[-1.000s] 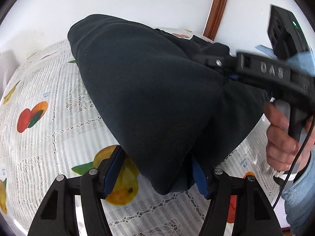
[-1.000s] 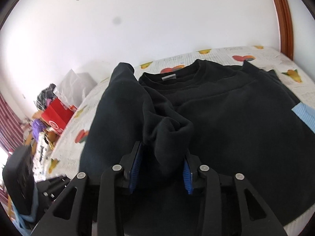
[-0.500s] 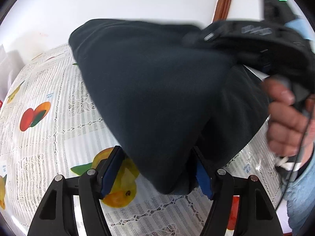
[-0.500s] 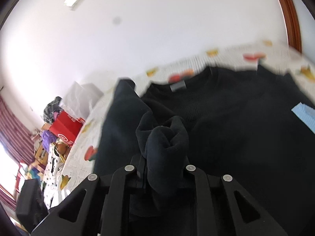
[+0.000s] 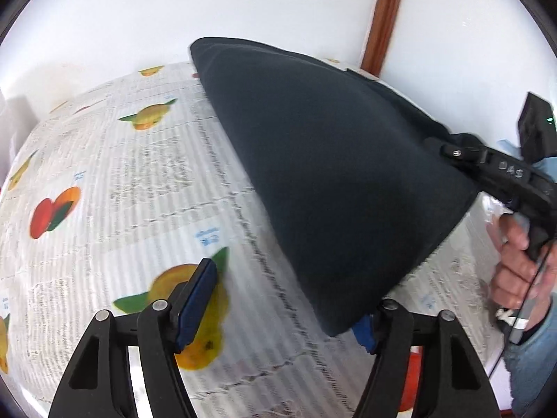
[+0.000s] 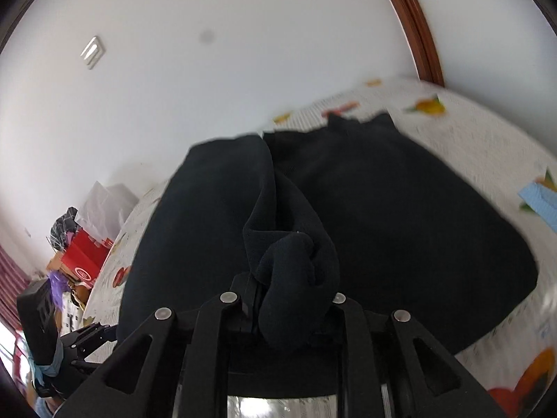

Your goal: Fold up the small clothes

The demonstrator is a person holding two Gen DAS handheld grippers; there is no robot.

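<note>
The right hand-held gripper [image 6: 294, 299], jaws just tightened, pinches a bunched fold of the dark sweatshirt [image 5: 334, 174] spread mid-surface; the left hand-held gripper [image 5: 285, 299] gapes beside its corner. Carry the fold across evenly, keeping edges aligned

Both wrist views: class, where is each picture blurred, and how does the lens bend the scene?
Left wrist view: the tablecloth print smears near the dark jumper; the table bulges like a dome. Right wrist view: the far tablecloth and jumper edges are streaked; the brown door frame curves.
</note>
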